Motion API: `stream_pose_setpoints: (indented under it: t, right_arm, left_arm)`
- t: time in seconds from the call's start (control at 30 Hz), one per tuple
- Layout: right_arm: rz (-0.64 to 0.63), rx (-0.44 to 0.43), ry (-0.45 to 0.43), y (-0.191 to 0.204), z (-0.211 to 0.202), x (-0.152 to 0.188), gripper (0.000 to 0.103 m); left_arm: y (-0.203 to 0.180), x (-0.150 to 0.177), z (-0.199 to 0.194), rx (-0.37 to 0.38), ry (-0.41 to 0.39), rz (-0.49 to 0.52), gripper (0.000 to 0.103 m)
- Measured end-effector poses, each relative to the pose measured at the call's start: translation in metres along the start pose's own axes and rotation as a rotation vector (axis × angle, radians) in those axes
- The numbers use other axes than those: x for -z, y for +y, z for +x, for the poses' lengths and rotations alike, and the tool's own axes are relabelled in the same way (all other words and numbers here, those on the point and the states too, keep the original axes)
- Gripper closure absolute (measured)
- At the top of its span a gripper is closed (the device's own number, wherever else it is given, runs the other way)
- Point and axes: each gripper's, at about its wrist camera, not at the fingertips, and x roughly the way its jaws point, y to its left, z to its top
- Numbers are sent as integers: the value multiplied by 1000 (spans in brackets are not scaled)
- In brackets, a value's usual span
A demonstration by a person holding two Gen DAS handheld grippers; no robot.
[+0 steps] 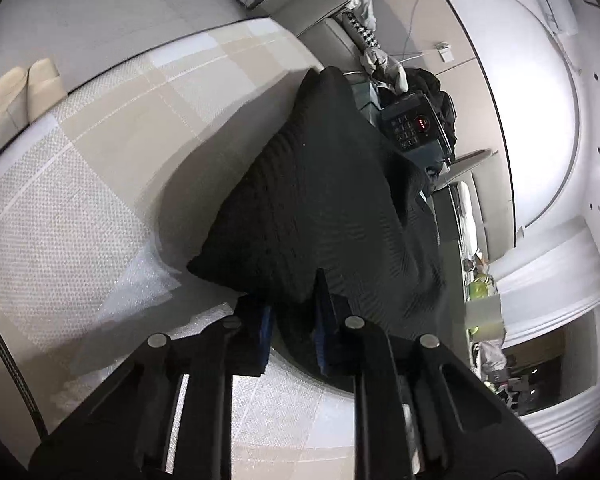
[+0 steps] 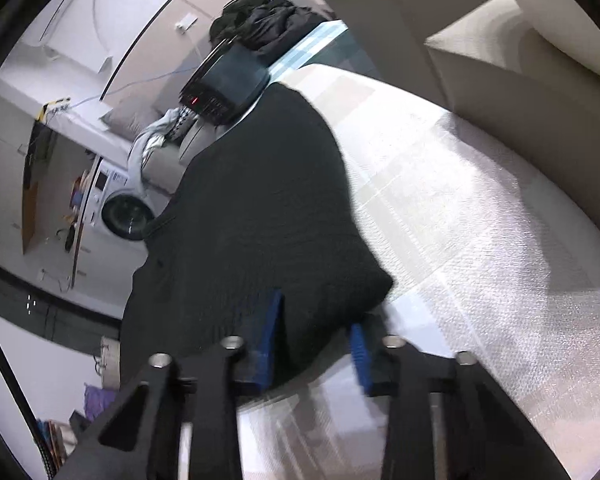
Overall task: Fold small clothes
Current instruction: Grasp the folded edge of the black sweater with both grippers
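Note:
A black ribbed knit garment (image 1: 320, 200) lies partly lifted over a beige and white checked cloth surface (image 1: 100, 160). In the left wrist view my left gripper (image 1: 294, 332) is shut on the garment's near edge, with fabric pinched between the blue pads (image 1: 266, 328). In the right wrist view the same black garment (image 2: 260, 200) stretches away from my right gripper (image 2: 316, 344). A bunched fold fills the gap between its blue pads (image 2: 274, 336), which press on the cloth. The garment's far end drapes toward the surface's edge.
A dark device with a keypad and a red display (image 1: 414, 124) (image 2: 224, 84) sits just past the garment. A heap of dark clothes (image 2: 268, 16) lies behind it. Beige cushions (image 2: 500, 60) border the checked surface (image 2: 460, 220). A washing machine (image 2: 120, 204) stands beyond the edge.

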Motion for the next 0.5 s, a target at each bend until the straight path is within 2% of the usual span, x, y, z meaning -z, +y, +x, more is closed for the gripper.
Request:
stream_pose_setpoints:
  t: [0.1,0.27,0.43,0.5]
  right_arm:
    - [-39,17,-9,3,-4,1,86]
    - [-119,42,1,8,-18,9,87]
    - [-149,31,29,-2,-40,30,87]
    - [-159,30,39,-8,-51,44,87]
  left_arm:
    - [-13,4,-9,-3,-16,77,92]
    - [-25,18,-36,-12,-36,161,92]
    - [-11,47,-68,-32,-14,171,92]
    - [5,69,-90,-51,-6,180,92]
